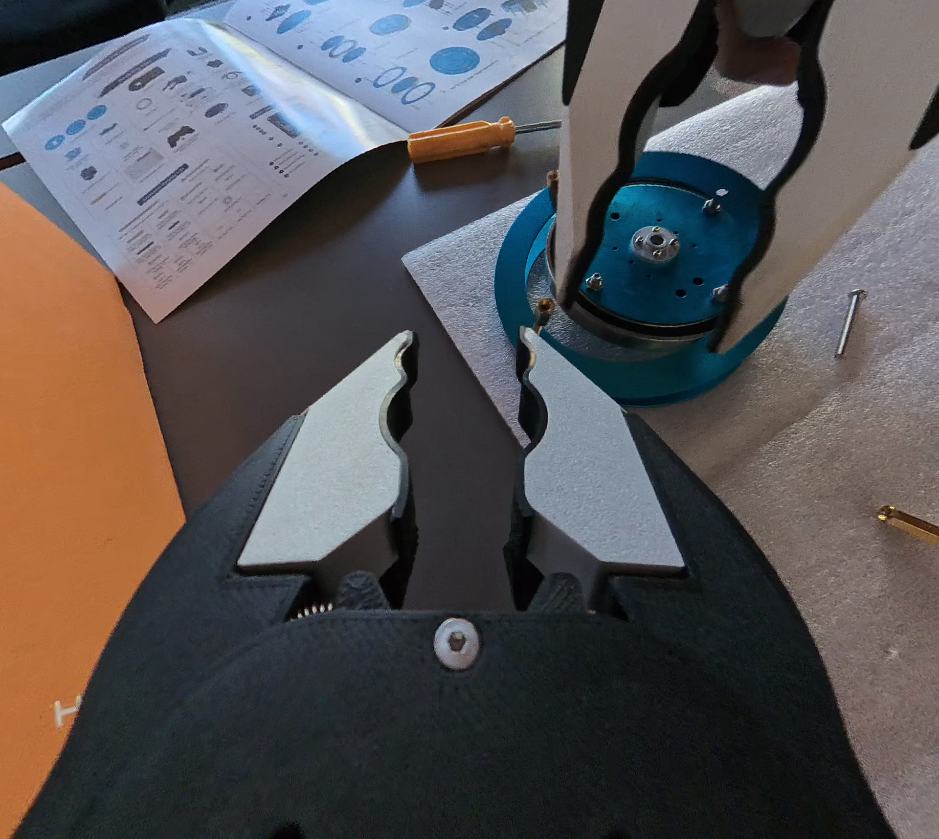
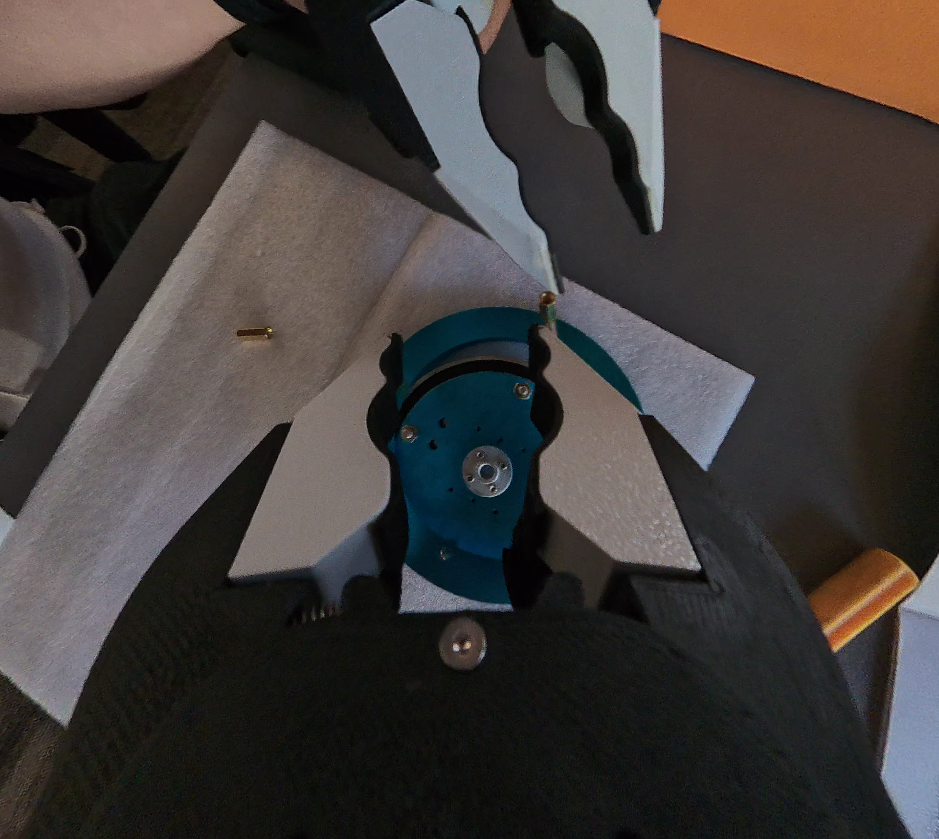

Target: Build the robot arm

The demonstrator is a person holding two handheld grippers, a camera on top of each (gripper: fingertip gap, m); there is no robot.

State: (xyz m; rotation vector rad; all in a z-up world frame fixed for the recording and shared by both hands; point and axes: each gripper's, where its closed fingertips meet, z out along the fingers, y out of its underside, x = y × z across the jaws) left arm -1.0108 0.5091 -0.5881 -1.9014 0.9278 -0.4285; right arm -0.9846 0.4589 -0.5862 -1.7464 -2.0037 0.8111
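Observation:
A blue round disc (image 1: 655, 215) with a silver hub sits on a metal ring over a wider blue base plate (image 1: 635, 382), on white foam. My right gripper (image 1: 643, 324) comes down from above and is shut on the blue disc (image 2: 447, 499), one finger on each side of it. A small brass standoff (image 1: 544, 306) stands upright at the base plate's edge. My left gripper (image 1: 470, 342) is open and empty. Its right fingertip is just short of the standoff. In the right wrist view the left gripper (image 2: 602, 255) hangs over the standoff (image 2: 548, 304).
An open parts manual (image 1: 254, 103) and an orange-handled screwdriver (image 1: 457, 138) lie on the dark table (image 1: 305, 331). On the foam sheet (image 1: 762, 459) lie a long silver screw (image 1: 848, 321) and a brass screw (image 2: 254, 333). An orange sheet (image 1: 61, 408) covers the left side.

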